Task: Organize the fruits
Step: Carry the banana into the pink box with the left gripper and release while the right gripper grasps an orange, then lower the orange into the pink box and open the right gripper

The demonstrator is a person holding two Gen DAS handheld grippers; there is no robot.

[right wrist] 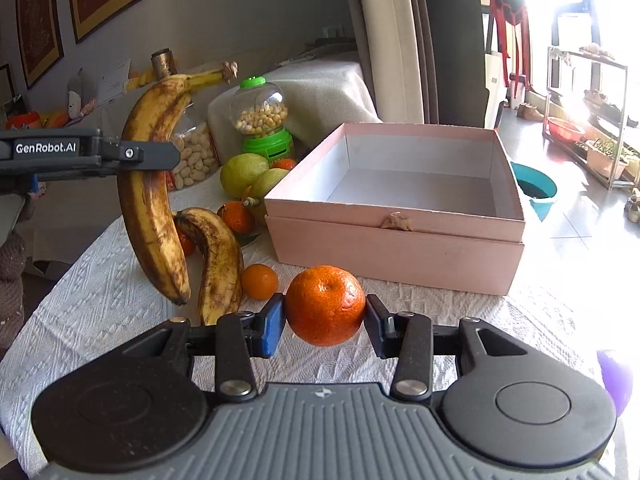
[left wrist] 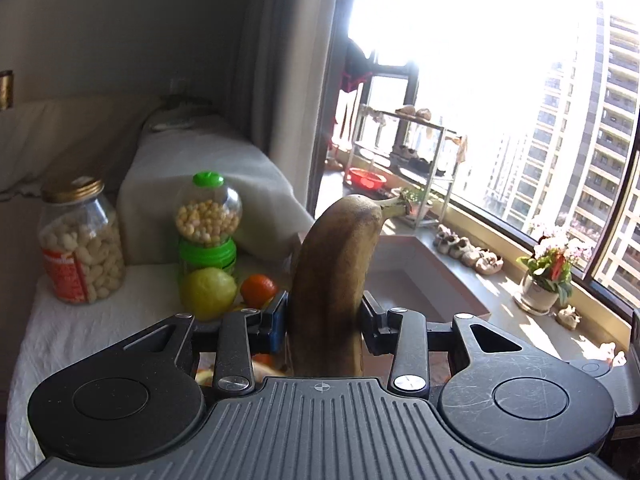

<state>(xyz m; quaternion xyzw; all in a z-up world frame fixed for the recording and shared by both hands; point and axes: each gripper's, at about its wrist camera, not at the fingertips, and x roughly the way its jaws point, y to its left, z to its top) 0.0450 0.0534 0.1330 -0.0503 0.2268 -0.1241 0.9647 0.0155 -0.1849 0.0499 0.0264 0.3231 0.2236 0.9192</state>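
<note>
Left gripper (left wrist: 324,316) clamps a lifted banana (left wrist: 332,280); right gripper (right wrist: 325,320) clamps an orange (right wrist: 325,305) near the open box (right wrist: 400,216).

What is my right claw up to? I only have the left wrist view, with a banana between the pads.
Observer: The right claw is shut on a tangerine, lifted off the tablecloth.
Operator: Is the pink box filled yet?
Observer: No, the pink box holds no fruit.
Operator: Any more bananas?
Observer: A second banana lies on the cloth below your held banana.
</note>
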